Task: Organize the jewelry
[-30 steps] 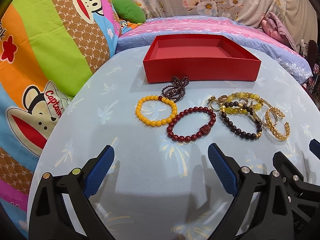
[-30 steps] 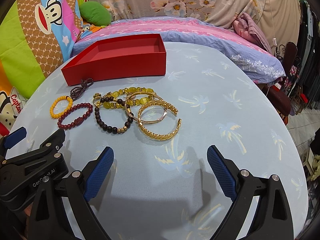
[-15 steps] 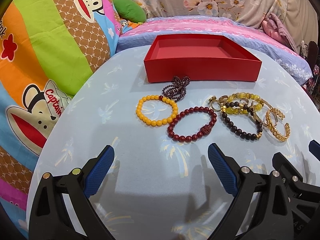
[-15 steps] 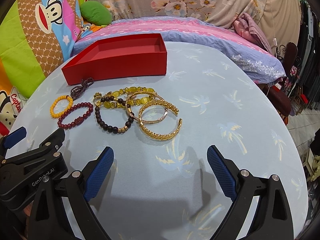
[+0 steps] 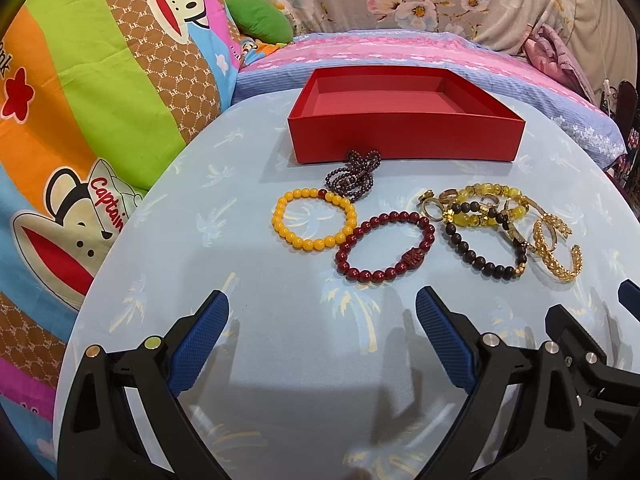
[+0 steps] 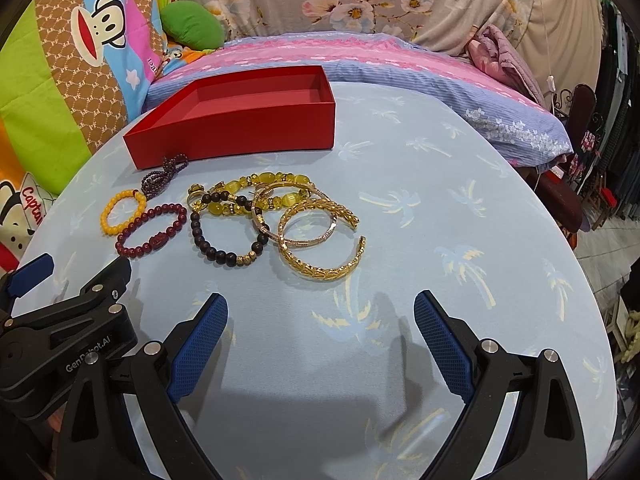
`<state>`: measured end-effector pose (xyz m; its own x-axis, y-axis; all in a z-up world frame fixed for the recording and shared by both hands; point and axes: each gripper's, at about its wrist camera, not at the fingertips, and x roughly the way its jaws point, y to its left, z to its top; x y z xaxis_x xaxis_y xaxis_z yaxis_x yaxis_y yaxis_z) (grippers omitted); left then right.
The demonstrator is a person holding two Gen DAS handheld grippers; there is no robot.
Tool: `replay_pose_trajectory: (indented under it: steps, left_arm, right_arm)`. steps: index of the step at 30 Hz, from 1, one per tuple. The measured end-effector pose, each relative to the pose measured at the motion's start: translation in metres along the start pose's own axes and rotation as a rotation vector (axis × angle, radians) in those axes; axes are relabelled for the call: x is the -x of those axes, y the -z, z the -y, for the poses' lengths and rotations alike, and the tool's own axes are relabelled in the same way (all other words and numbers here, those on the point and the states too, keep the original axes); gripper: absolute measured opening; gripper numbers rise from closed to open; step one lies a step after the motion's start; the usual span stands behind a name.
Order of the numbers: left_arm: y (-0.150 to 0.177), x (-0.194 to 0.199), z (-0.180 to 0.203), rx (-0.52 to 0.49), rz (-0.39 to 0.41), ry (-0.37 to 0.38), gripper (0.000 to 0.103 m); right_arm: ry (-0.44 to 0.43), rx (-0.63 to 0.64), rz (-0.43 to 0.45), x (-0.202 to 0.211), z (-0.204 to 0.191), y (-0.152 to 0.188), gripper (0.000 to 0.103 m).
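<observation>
While both tools hover low over the blue palm-print desk, nothing is held: the left gripper is spread wide and empty, and the right gripper is just as wide and bare.

From the left gripper, the dark red bead bracelet lies dead ahead at twelve o'clock, the closest piece to it, lying flat with its long axis running nine to three. The yellow bead bracelet sits just past it at eleven o'clock, the two touching or nearly so.

From the right gripper, the open gold cuff lies at twelve o'clock, nearest of all, its gap facing two o'clock. Behind it the black bead bracelet and the thin gold bangle overlap in a tangle with the yellow-green stone bracelet.

Farther on, the purple bead strand lies bunched against the front wall of the red box, which stands open and empty at twelve o'clock. My read: each gripper takes its own nearest piece, then carries it straight forward.
</observation>
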<state>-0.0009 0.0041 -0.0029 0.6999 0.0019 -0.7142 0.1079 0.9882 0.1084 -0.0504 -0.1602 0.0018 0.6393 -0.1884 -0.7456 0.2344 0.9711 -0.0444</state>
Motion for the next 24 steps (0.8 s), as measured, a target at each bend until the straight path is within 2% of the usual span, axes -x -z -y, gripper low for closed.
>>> replay_pose_trajectory:
  steps: [12, 16, 19, 24]
  left_arm:
    - [0.0, 0.001, -0.001, 0.004, 0.006, 0.01, 0.09]
    - [0.001, 0.006, -0.007, 0.034, 0.023, 0.043, 0.091]
    - [0.003, 0.007, -0.014, 0.05, 0.002, 0.065, 0.091]
    - [0.005, 0.008, -0.027, 0.05, -0.015, 0.049, 0.092]
  right_arm:
    - [-0.001, -0.002, 0.001, 0.0, 0.0, 0.0, 0.091]
    - [-0.008, -0.011, 0.012, 0.002, 0.001, -0.002, 0.091]
    - [-0.017, -0.015, 0.015, 0.003, 0.004, -0.002, 0.091]
    - [-0.01, -0.013, 0.0, 0.002, 0.01, -0.004, 0.091]
